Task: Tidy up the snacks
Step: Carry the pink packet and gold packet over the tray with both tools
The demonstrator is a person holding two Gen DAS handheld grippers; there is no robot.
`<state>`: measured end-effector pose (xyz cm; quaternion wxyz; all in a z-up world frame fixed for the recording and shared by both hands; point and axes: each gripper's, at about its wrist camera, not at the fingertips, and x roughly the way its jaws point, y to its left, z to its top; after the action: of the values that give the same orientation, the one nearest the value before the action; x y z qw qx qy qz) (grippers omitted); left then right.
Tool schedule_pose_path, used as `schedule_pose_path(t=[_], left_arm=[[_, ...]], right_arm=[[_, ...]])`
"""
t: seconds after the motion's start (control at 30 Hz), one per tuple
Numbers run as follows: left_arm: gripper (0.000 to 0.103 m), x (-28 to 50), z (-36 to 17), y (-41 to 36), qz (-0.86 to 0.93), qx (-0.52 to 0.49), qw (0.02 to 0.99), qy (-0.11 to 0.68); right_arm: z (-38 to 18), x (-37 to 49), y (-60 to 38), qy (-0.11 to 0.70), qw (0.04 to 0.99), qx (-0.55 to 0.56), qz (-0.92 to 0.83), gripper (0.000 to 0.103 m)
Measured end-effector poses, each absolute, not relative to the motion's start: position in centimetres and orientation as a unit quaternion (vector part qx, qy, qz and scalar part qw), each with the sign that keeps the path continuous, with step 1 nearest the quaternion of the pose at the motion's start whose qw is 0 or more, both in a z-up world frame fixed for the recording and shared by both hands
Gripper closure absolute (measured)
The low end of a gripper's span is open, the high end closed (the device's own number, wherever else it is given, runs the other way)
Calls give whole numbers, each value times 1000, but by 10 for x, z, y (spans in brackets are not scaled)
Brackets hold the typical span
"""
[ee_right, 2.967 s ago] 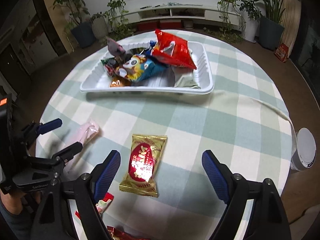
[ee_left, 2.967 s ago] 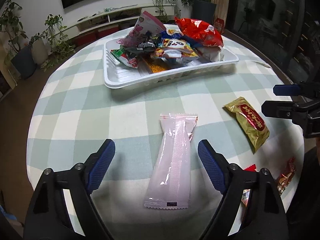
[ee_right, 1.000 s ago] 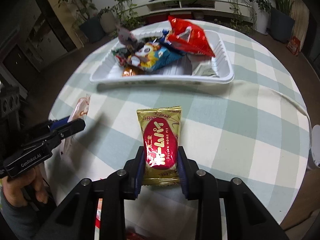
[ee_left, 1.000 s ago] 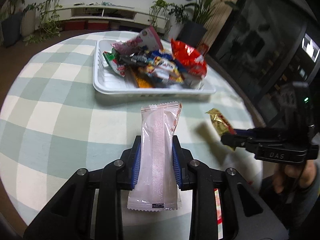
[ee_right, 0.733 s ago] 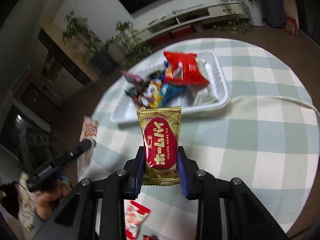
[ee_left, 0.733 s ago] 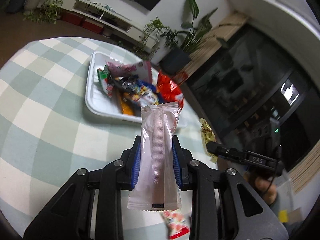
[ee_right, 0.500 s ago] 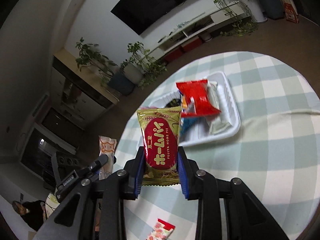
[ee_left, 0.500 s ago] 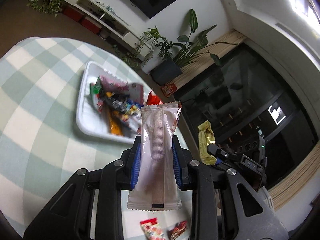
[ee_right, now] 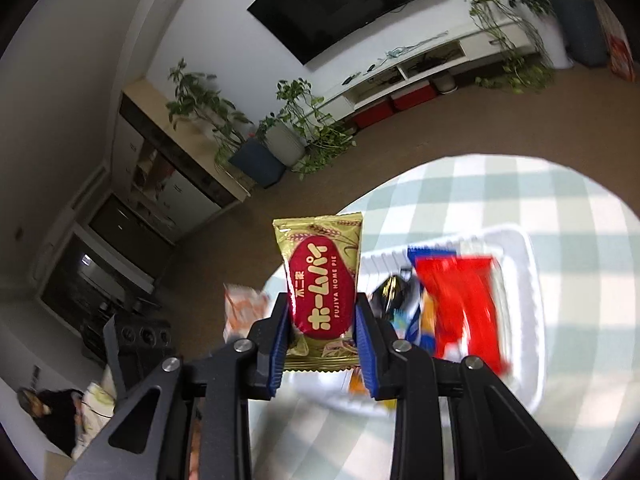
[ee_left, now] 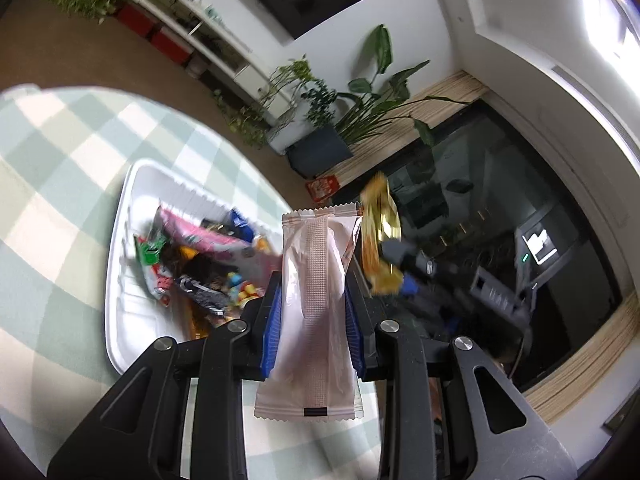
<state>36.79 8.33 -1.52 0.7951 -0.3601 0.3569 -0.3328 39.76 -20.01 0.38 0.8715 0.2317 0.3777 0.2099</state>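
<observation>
My left gripper is shut on a long pale pink snack packet, held in the air near the white tray full of mixed snack packs. My right gripper is shut on a gold packet with a red oval label, held above the near end of the same tray. In the left wrist view the gold packet and the right gripper show just right of the pink packet. In the right wrist view the pink packet's orange-printed end shows at left.
The round table has a green-and-white checked cloth. A red snack bag lies on top in the tray. Potted plants, a low white shelf unit and a wall TV stand beyond the table.
Both grippers closed on their packets, lifted them off the table and carried them up and forward to the tray. The two held packets have come close together.
</observation>
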Motion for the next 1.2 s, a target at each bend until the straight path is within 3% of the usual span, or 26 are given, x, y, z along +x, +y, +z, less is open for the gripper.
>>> schedule_pose_path(t=[0.33, 0.7, 1.1, 1.2], left_arm=[[77, 393, -59, 87, -309, -379, 796, 357], [77, 401, -83, 84, -283, -366, 807, 367], [71, 400, -85, 79, -273, -348, 813, 379], [63, 401, -83, 79, -275, -348, 813, 376]], right_arm=[[-55, 425, -183, 421, 870, 179, 183, 70], [-61, 422, -172, 414, 887, 113, 170, 70], [-68, 421, -163, 415, 892, 78, 163, 65], [-68, 421, -163, 414, 892, 79, 163, 65]])
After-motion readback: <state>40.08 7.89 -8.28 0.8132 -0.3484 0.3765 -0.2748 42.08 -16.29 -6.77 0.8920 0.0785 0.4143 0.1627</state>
